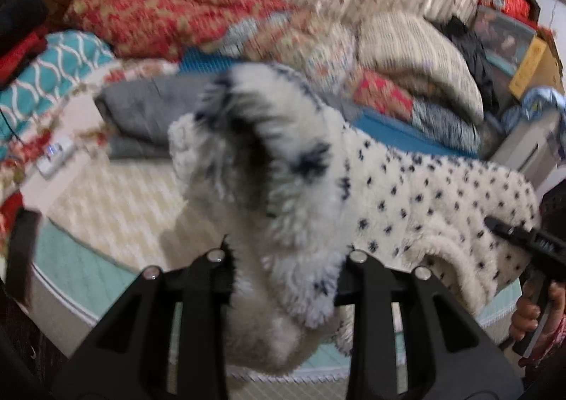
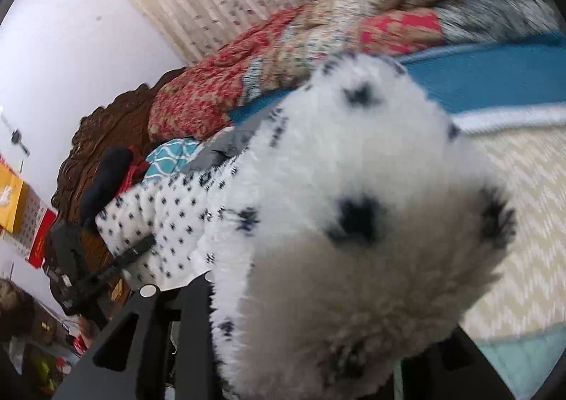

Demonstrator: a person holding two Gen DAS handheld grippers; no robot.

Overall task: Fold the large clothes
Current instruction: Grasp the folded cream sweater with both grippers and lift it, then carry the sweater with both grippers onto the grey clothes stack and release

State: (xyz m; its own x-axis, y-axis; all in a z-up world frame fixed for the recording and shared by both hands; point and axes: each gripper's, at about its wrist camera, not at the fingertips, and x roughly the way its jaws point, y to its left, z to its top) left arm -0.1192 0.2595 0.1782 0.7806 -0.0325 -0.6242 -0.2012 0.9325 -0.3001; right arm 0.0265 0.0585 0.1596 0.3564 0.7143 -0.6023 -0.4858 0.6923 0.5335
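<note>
A fluffy white garment with dark spots (image 1: 424, 195) hangs stretched between my two grippers above the bed. In the left wrist view my left gripper (image 1: 286, 258) is shut on one bunched end, and the pile hides its pads. At the right edge of that view a hand holds my right gripper (image 1: 495, 225), which is clamped on the garment's other end. In the right wrist view the garment (image 2: 353, 187) fills the space between the fingers of my right gripper (image 2: 318, 311). My left gripper (image 2: 141, 246) bites the far edge of the cloth at the left.
The bed has a cream zigzag cover (image 1: 116, 209) with a teal edge. Folded quilts (image 1: 169, 14) are piled along the back, with a grey folded cloth (image 1: 141, 113) in front. A white power strip (image 1: 56, 156) lies at the left. Boxes (image 1: 523, 57) stand at the right, and a carved headboard (image 2: 106, 138) is behind.
</note>
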